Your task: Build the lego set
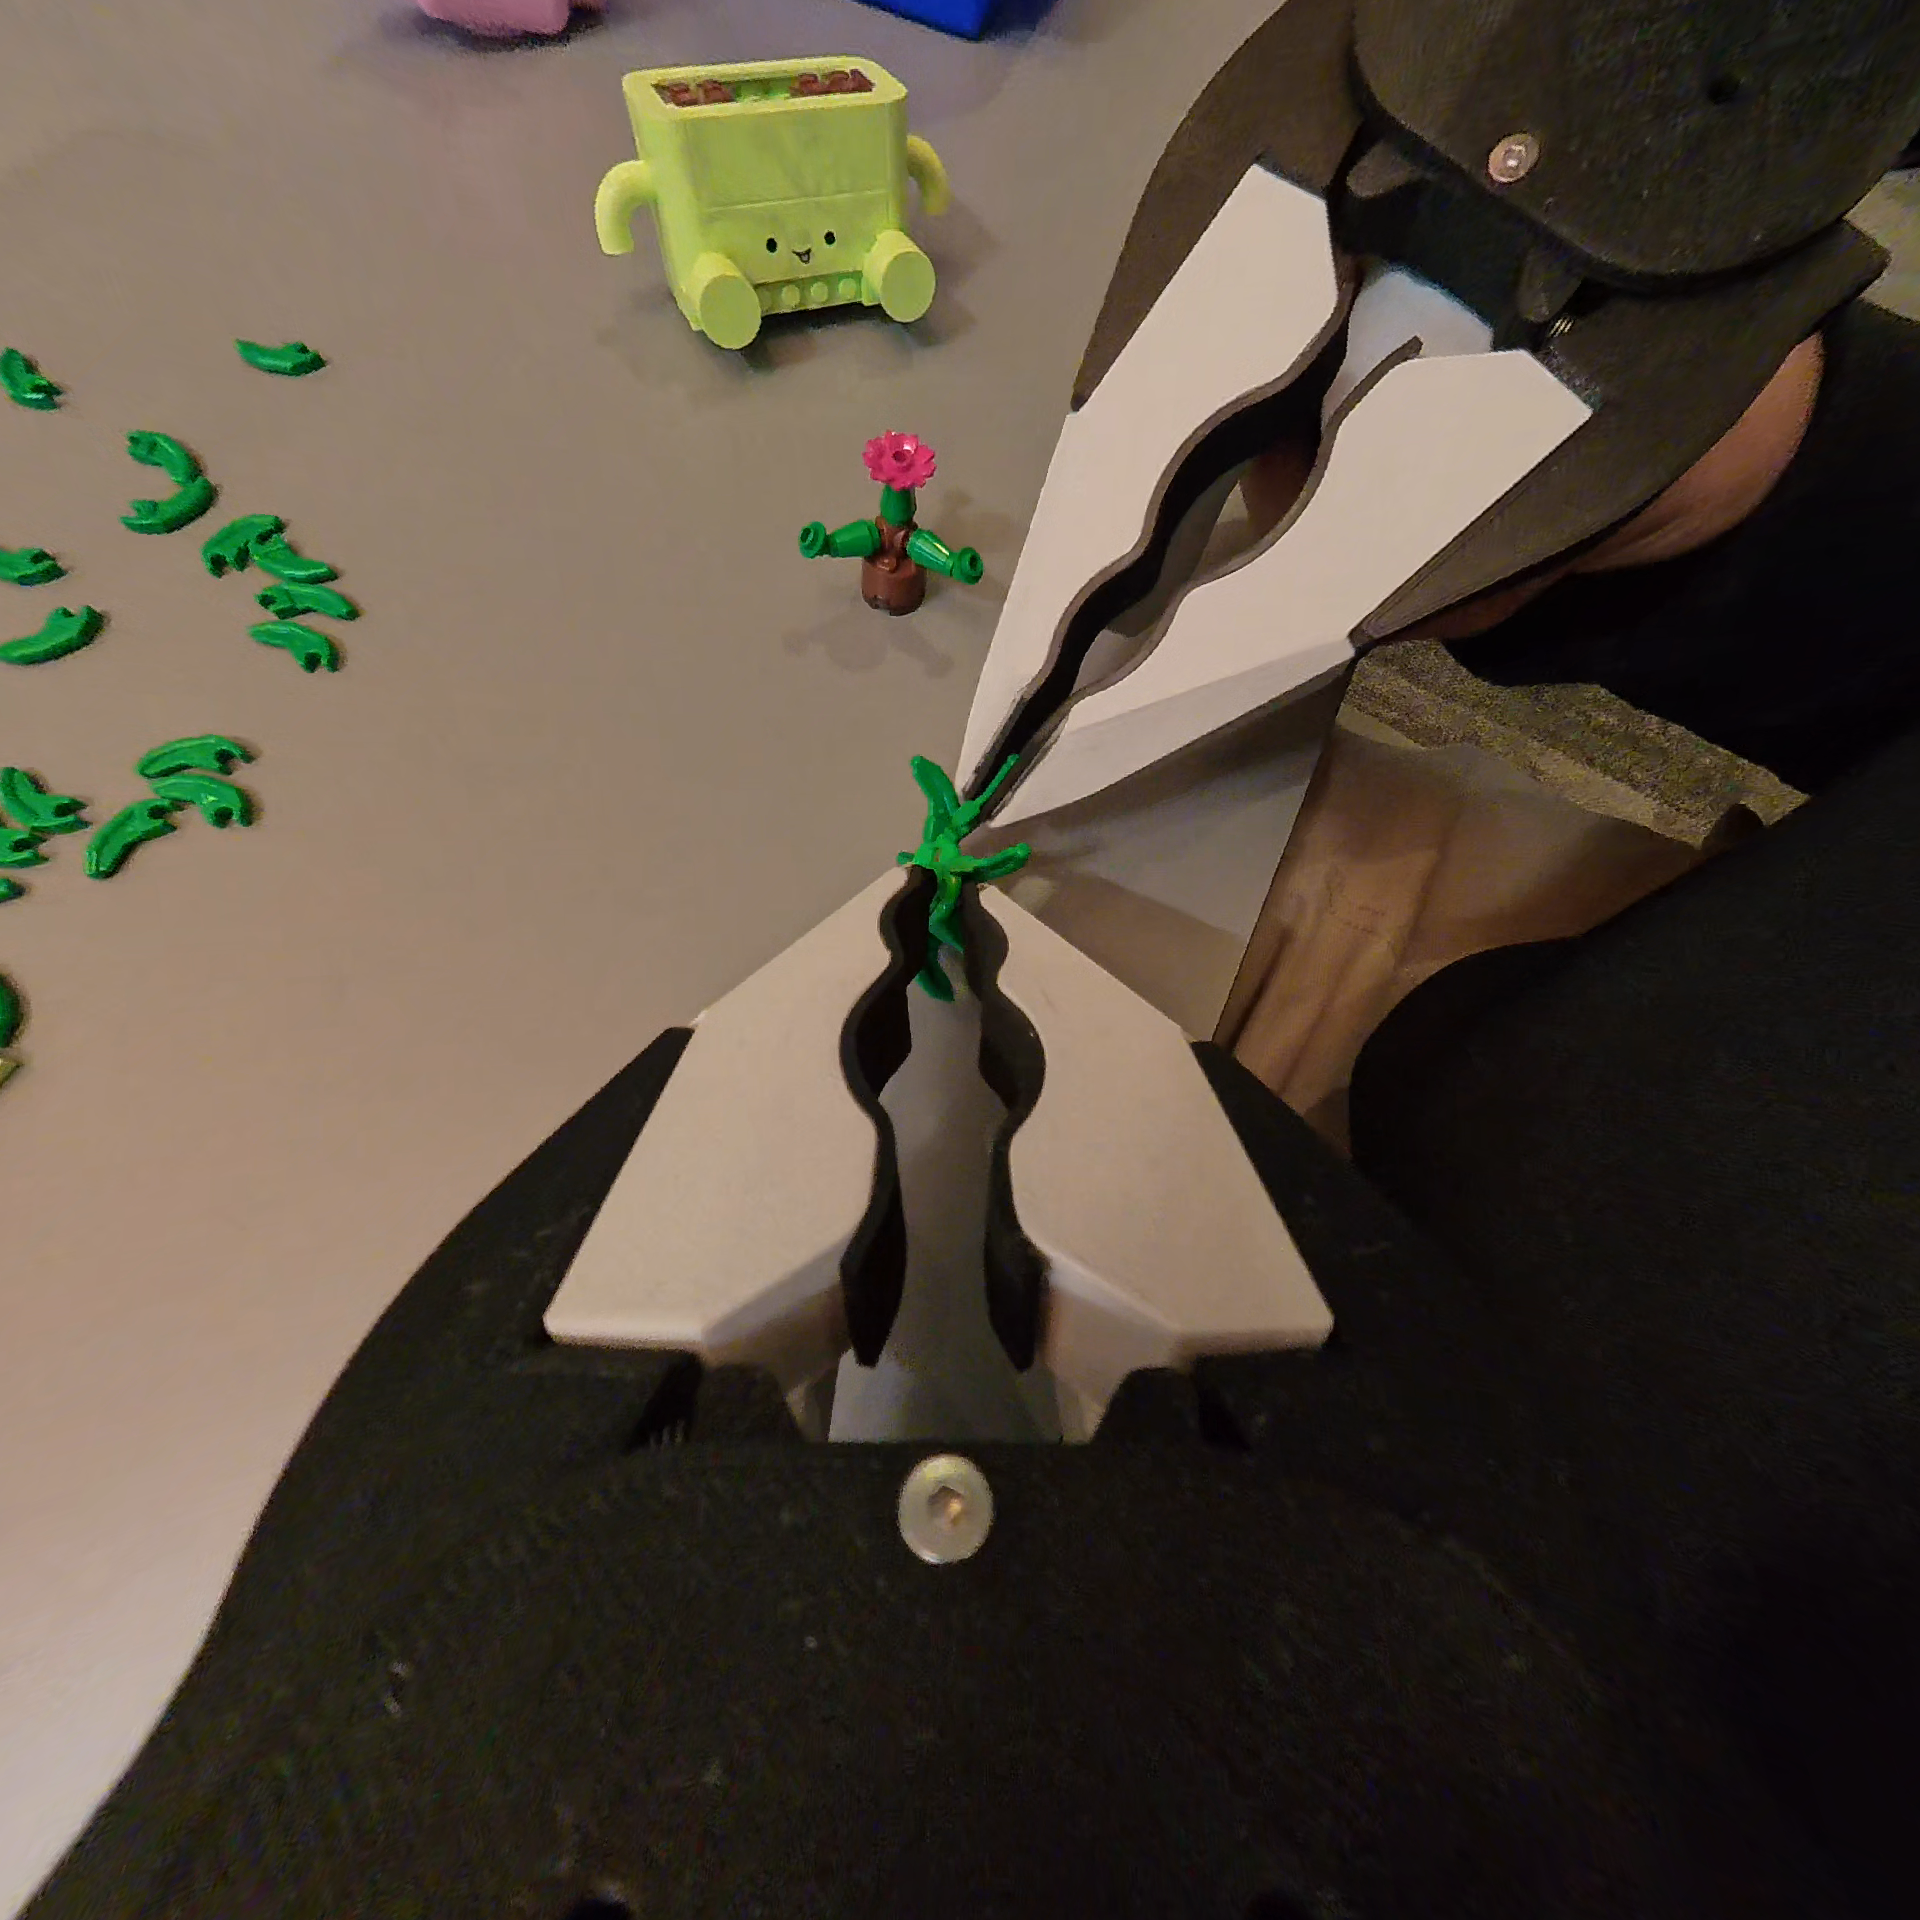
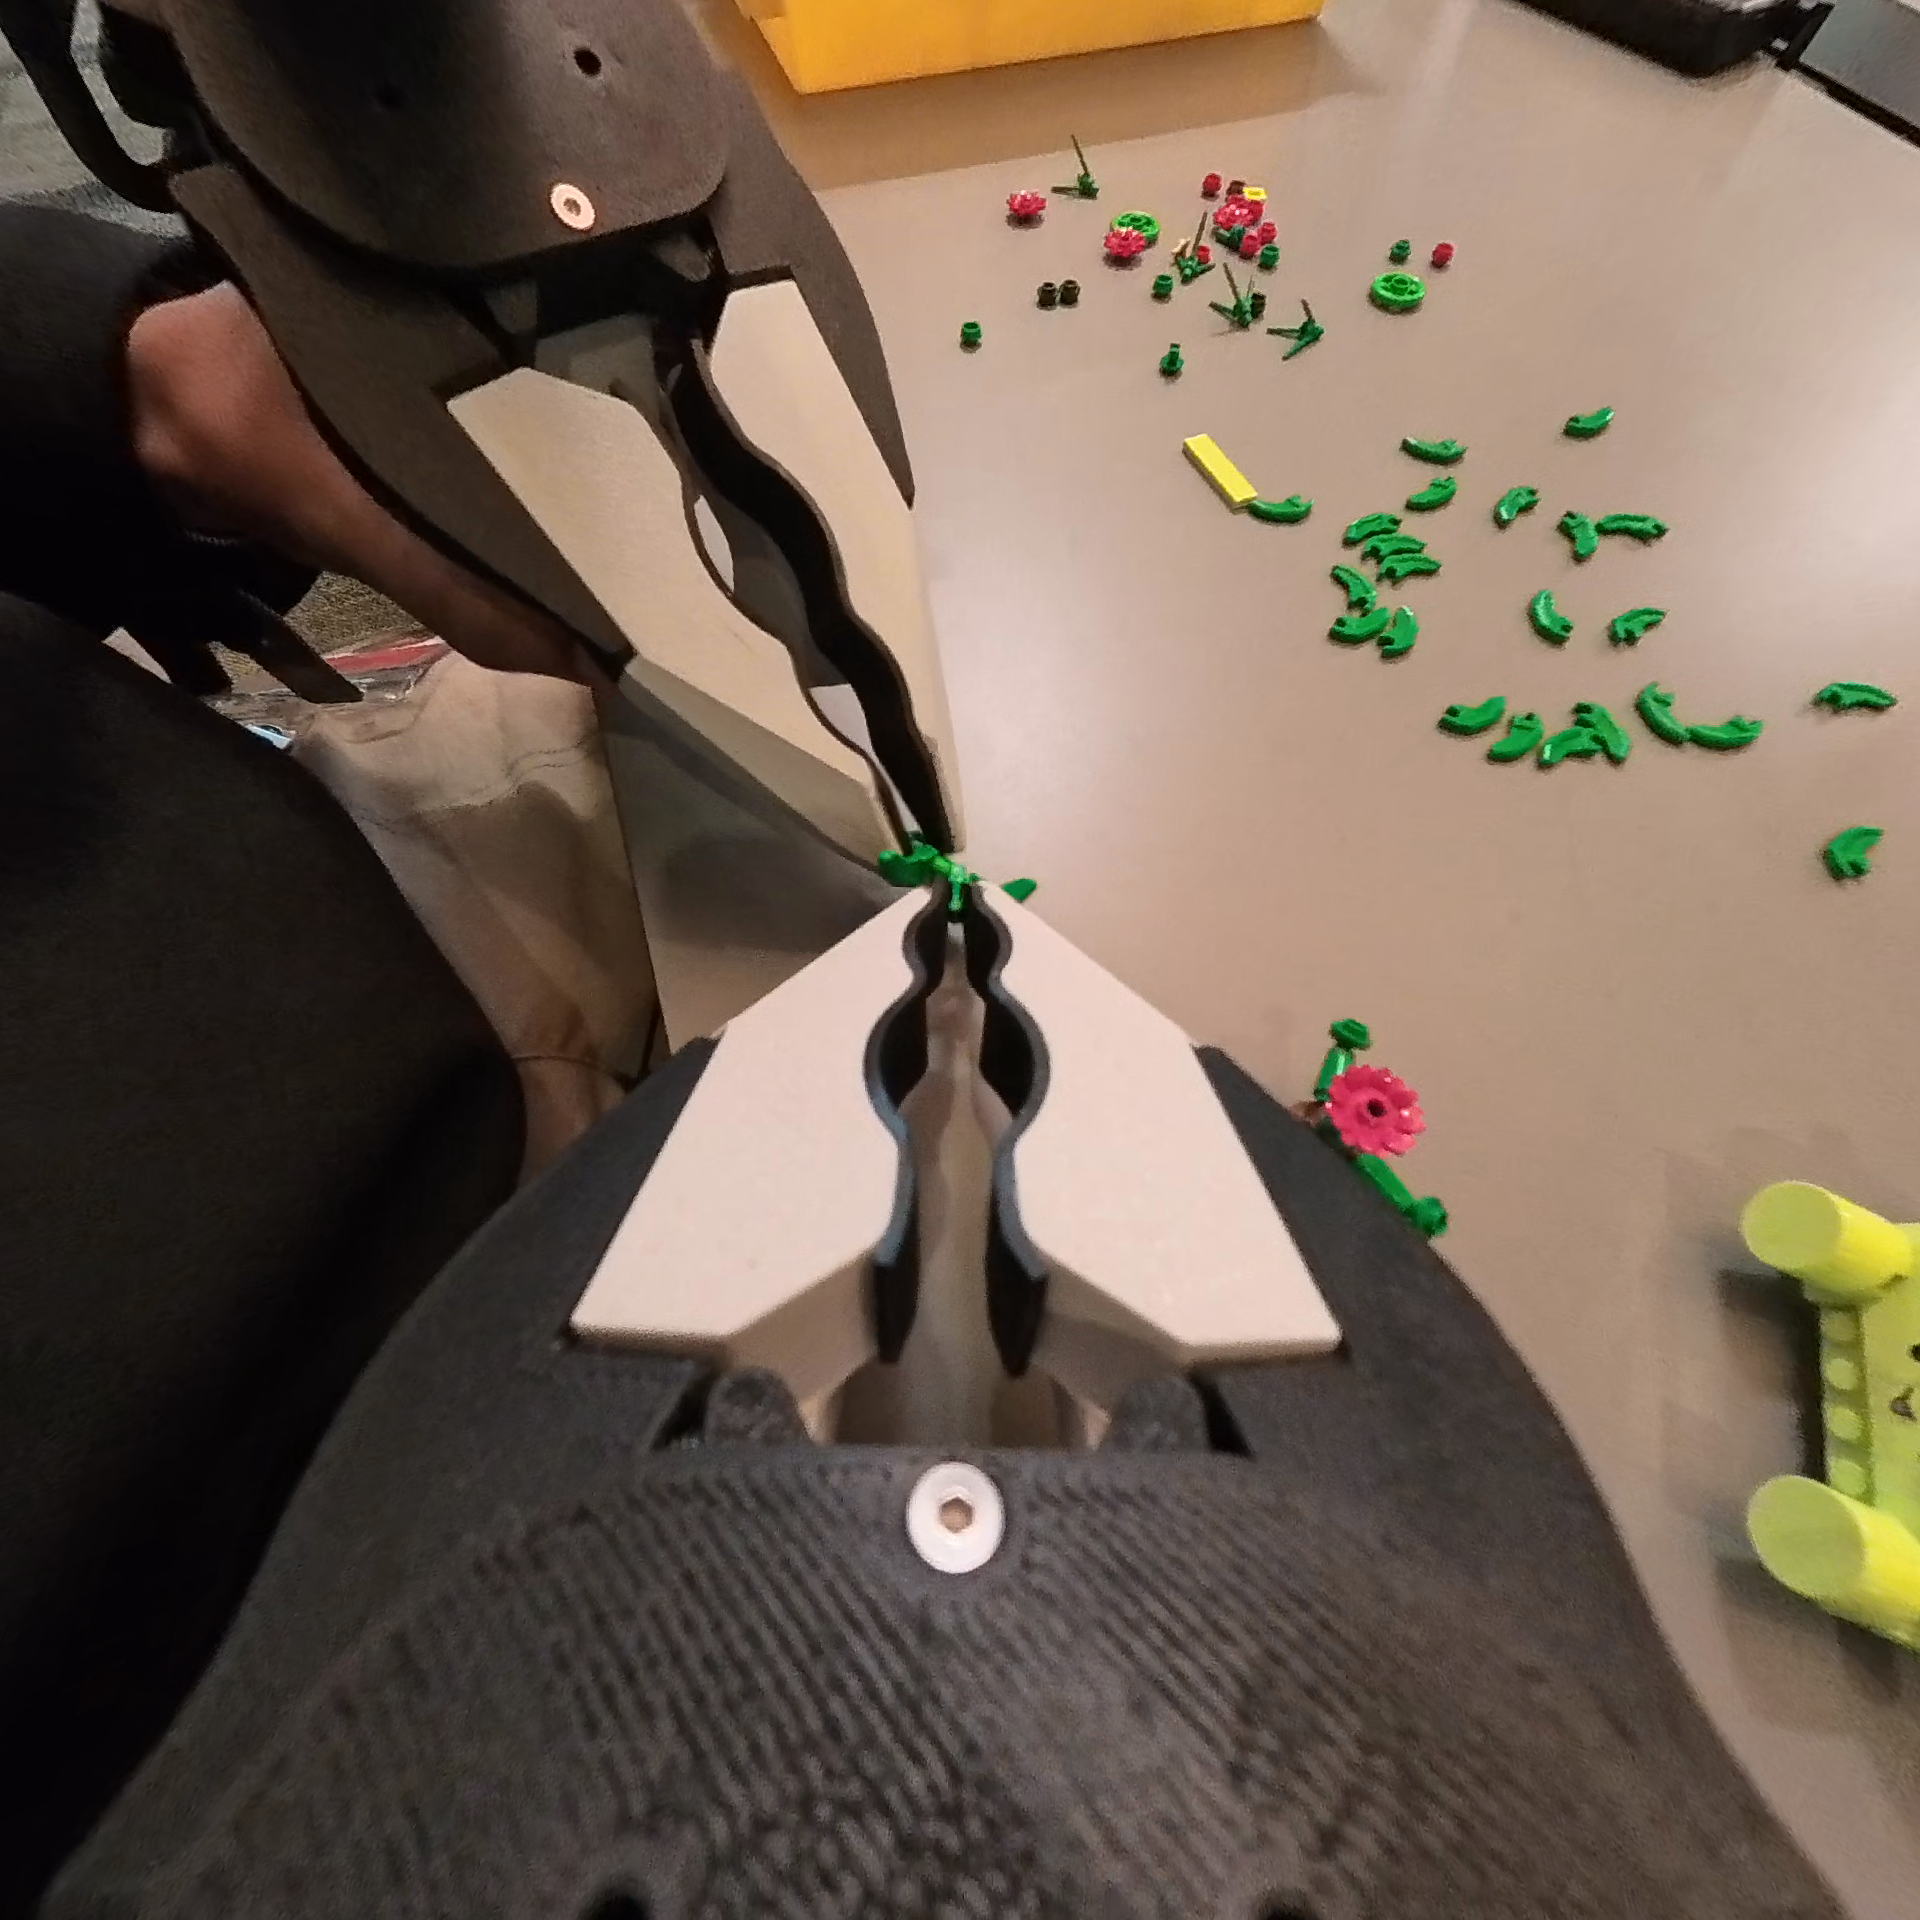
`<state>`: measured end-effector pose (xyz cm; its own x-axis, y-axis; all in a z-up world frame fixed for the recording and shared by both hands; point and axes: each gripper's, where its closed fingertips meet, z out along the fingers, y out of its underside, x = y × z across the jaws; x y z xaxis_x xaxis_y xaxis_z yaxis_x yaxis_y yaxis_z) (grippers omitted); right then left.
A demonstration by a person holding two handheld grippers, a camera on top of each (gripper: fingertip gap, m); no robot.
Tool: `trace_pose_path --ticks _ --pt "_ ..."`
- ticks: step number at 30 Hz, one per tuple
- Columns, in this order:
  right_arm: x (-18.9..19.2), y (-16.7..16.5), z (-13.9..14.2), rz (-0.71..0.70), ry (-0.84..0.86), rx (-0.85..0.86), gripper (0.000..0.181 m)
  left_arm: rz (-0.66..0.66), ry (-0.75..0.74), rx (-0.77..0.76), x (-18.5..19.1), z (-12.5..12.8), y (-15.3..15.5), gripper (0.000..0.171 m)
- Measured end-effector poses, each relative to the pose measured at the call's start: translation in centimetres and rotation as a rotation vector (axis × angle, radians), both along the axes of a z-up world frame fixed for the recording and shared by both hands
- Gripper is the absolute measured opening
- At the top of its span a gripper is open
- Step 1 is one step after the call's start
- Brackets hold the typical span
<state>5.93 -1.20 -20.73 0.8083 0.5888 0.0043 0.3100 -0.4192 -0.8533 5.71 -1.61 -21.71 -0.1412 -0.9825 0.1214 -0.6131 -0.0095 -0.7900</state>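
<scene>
Above the grey bench (image 1: 520,935), the left tongs (image 1: 940,883) and right tongs (image 2: 951,894) meet tip to tip, both closed tightly on one small green leafy stem piece (image 1: 951,862) held between them, near a pink-flowered plant build (image 1: 896,530).

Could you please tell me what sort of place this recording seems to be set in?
Probably an indoor work table for hobby or data collection: a smooth grey tabletop strewn with green leaf pieces, a lime-green planter figure, and a yellow bin at the far edge.

No readable text, label or number anywhere — none; nothing legible.
</scene>
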Motion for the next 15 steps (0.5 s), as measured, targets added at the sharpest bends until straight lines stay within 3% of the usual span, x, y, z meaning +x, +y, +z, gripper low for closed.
trace_pose_path --ticks 6,15 --pt "0.1 0.0 -0.4 -0.002 -0.011 -0.020 0.002 0.021 0.033 0.043 -0.1 -1.0 0.4 0.019" --pt "0.4 0.1 -0.7 -0.018 -0.018 -0.037 0.002 0.063 0.021 0.155 0.5 -0.7 1.1 0.029"
